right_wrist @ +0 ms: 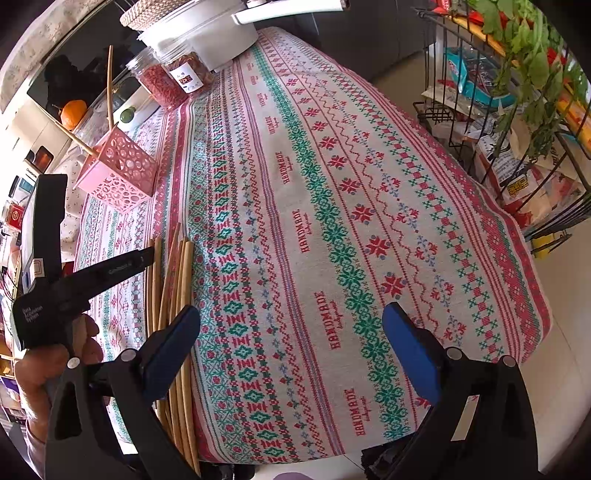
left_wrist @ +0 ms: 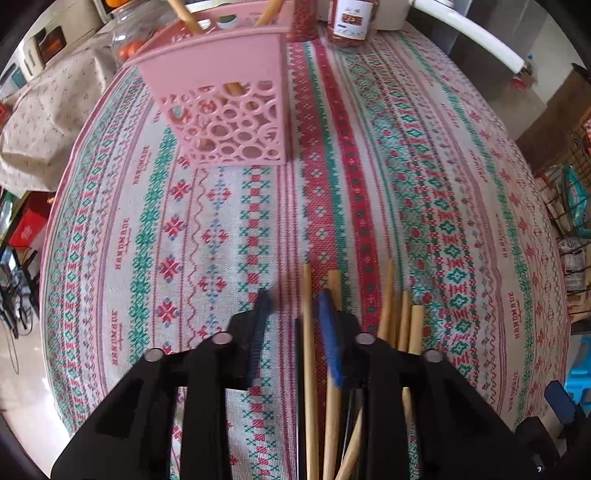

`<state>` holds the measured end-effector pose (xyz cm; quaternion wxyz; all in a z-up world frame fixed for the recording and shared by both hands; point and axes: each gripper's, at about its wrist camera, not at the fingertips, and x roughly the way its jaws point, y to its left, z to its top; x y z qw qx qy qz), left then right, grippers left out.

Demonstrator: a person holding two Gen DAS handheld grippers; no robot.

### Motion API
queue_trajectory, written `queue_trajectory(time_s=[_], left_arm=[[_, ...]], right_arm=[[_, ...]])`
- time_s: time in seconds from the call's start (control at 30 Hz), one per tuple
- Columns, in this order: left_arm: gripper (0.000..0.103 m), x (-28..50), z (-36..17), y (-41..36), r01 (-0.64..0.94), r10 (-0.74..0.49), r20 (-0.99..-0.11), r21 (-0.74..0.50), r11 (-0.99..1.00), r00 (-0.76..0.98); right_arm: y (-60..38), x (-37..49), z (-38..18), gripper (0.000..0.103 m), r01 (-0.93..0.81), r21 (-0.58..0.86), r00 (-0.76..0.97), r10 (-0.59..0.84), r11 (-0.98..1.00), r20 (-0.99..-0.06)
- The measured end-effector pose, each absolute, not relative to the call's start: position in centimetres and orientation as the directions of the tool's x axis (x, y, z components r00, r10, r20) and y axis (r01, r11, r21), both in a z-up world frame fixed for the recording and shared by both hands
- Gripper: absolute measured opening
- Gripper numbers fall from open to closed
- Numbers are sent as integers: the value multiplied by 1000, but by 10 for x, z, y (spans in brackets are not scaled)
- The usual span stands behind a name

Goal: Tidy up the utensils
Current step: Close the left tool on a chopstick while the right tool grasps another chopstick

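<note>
- Chopsticks, long pale wooden sticks [left_wrist: 308, 354], lie in a loose bundle on the near part of the table, running roughly parallel to each other and along the stripes of the cloth.
- In the right wrist view the same wooden sticks [right_wrist: 184, 280] sit at the left side of the cloth, close to the table's left edge.
- Left gripper [left_wrist: 295, 299], black with blue pads, hovers low over the bundle with its fingers apart; one stick lies in the gap between them, and whether either pad touches it cannot be told.
- Its right blue finger [left_wrist: 330, 332] lies over the sticks, while several more sticks lie just to its right, outside the gap.
- Right gripper [right_wrist: 291, 321] is spread wide over bare cloth, holding nothing, with its left blue pad [right_wrist: 173, 343] just beside the bundle.
- Pink square plastic holder with a cut-out circle pattern [left_wrist: 229, 122] stands upright at the far left of the table, well apart from the bundle, with two wooden sticks already standing in it.
- Tablecloth, woven in red, green and white bands with "HANDMADE" lettering [left_wrist: 406, 184], covers the whole table.
- Two clear jars of red dried contents [right_wrist: 173, 79] stand at the far end, beside a white lidded pot [right_wrist: 207, 33].
- An orange fruit [right_wrist: 74, 112] sits behind the holder.
</note>
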<state>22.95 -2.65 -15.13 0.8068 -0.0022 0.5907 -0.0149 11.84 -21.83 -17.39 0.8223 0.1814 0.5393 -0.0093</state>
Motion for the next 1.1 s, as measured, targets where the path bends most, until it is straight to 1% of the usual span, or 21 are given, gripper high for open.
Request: queue_trajectory(time_s=[0.03,0.07,0.17,0.33,0.47,0.57,0.6,0.67,0.73,0.77,0.83,0.97,1.1], left_arm=[[8,229,-151,-28,23,-29,-950,-23,999,310],[4,228,-150,-27,19,-35,-948,-30,999,316],[4,226,-145,-17,-6,-83,-928,-92,996,362],[4,209,-111,6,5,-144,-878,-159,987,456],[4,192,-97,19,24,-175,-866,-186,982,468],[4,178,-92,36,24,-196,-858,-210,977,475],[4,172,-92,44,26,-205,-856,-219,975,475],[4,161,-83,58,23,-208,-855,-224,974,475],[4,152,-75,74,16,-210,-855,-230,973,473],[4,151,-75,78,10,-210,-856,-233,972,473],[4,151,-76,82,-4,-209,-856,-239,971,473],[4,148,-73,86,-9,-219,-853,-253,967,475],[4,145,-70,86,-3,-223,-850,-255,967,477]], right_arm=[[-216,120,-173,96,211,291,418,183,933,-890],[-214,120,-173,96,210,293,419,185,933,-889],[-206,125,-171,96,206,300,425,192,931,-885],[-188,146,-168,96,195,320,424,215,927,-880],[-172,170,-175,96,192,333,385,241,923,-891],[-171,180,-186,96,227,359,351,268,905,-897],[-170,182,-188,94,237,361,347,269,902,-898],[-166,189,-193,85,249,339,336,247,907,-909],[-159,196,-198,68,245,281,317,198,928,-928],[-156,198,-200,66,243,255,310,174,936,-935],[-147,201,-201,64,226,201,321,121,953,-939],[-132,205,-201,64,211,165,323,91,963,-942],[-116,208,-203,64,190,101,330,33,977,-944]])
